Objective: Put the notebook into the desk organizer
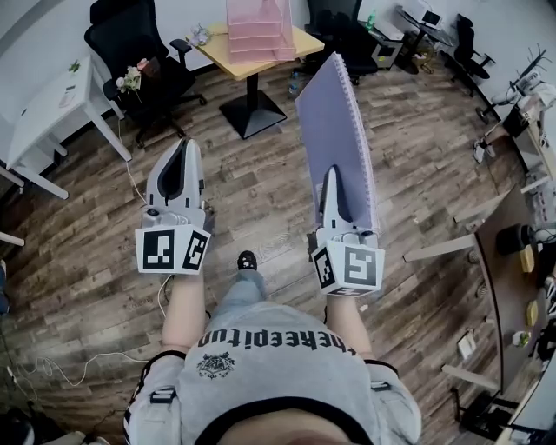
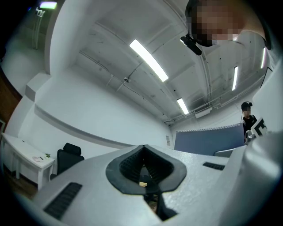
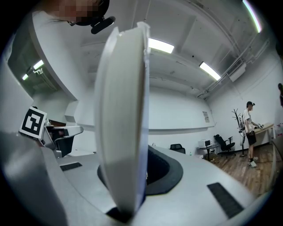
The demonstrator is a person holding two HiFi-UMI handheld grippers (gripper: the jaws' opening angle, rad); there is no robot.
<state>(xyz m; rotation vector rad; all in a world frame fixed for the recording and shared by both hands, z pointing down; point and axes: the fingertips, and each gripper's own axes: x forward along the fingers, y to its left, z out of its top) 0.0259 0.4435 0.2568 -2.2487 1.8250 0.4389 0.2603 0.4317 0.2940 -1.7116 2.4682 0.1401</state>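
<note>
Right tool [image 1: 332, 187] clamps spiral notebook [image 1: 334, 122] by bottom edge; left tool [image 1: 183, 152] closed, empty. Risk: tall notebook levers loose before pink desk organizer [image 1: 258, 26], seemingly at far edge of table [image 1: 306, 42].

A lavender spiral-bound notebook [image 1: 337, 139] stands nearly upright in the air, closed, its wire binding running along the right edge and its top leaning slightly away from the person. Its lower end is clamped between the jaws of the right gripper [image 1: 333, 187]. Well apart from it, across the room, the pink translucent desk organizer [image 1: 259, 30] stands upright on a small yellow-topped table [image 1: 304, 41].
</note>
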